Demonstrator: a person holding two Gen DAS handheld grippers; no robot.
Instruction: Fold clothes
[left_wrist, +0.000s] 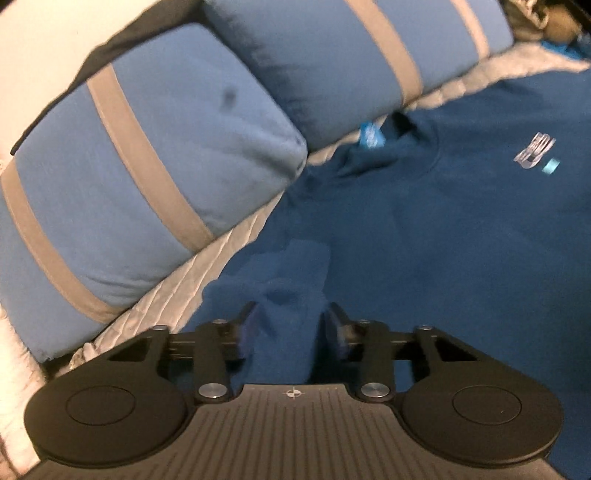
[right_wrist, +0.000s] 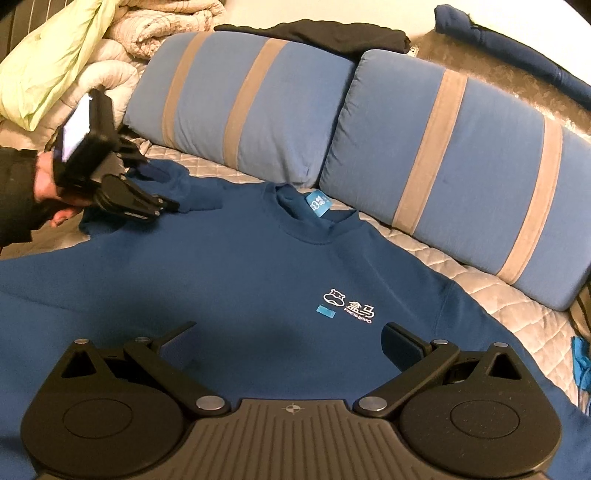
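Note:
A dark blue sweatshirt (right_wrist: 240, 266) lies chest up on the bed, with a white logo (right_wrist: 347, 304) on the chest and a light blue label (right_wrist: 318, 203) in the collar. In the left wrist view my left gripper (left_wrist: 290, 310) is shut on a bunched fold of the sweatshirt (left_wrist: 424, 240) at its sleeve. The right wrist view shows that left gripper (right_wrist: 162, 206) at the sweatshirt's far left, held by a hand (right_wrist: 46, 184). My right gripper (right_wrist: 290, 326) hangs open over the lower chest, with nothing between its fingers.
Two blue pillows with grey stripes (right_wrist: 258, 110) (right_wrist: 461, 155) lean behind the collar. The quilted grey bedcover (right_wrist: 424, 266) shows around the sweatshirt. A pile of pale bedding (right_wrist: 55, 55) sits at the far left, and a dark garment (right_wrist: 314, 33) lies behind the pillows.

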